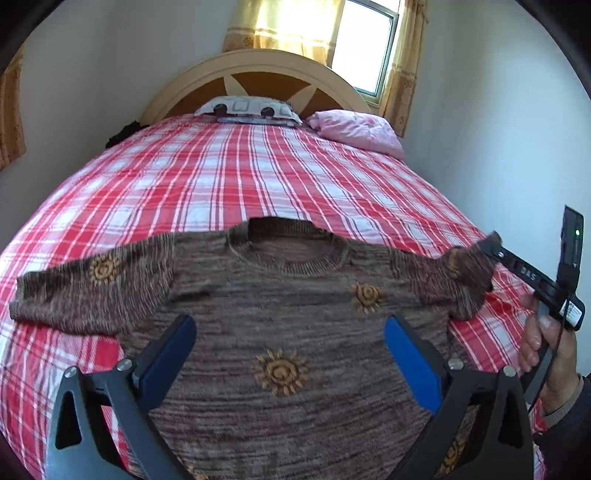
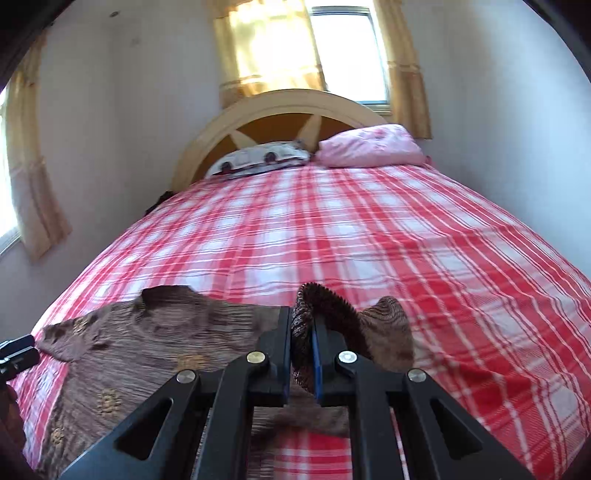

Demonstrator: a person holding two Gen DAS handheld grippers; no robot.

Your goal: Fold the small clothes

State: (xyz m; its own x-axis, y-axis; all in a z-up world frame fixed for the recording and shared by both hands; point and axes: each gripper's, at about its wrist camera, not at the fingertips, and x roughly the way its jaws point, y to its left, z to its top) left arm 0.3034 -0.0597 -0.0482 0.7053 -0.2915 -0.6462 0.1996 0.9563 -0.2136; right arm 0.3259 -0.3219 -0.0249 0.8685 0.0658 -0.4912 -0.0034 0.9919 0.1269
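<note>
A small brown knit sweater [image 1: 266, 321] with orange sun motifs lies spread face up on the red plaid bed [image 1: 236, 173], neck toward the headboard. My left gripper [image 1: 290, 354] is open above the sweater's chest and holds nothing. My right gripper [image 2: 303, 354] is shut on the cuff of the sweater's right sleeve [image 2: 328, 314] and holds it lifted off the bed. In the left wrist view the right gripper [image 1: 491, 245] shows at the right edge with that sleeve [image 1: 461, 280] pinched. The left sleeve [image 1: 88, 288] lies flat, stretched out to the left.
A patterned pillow [image 1: 251, 109] and a pink folded quilt [image 1: 358, 129] lie at the wooden headboard [image 1: 258, 70]. Walls close in on both sides of the bed. A window with yellow curtains [image 1: 288, 26] is behind the headboard.
</note>
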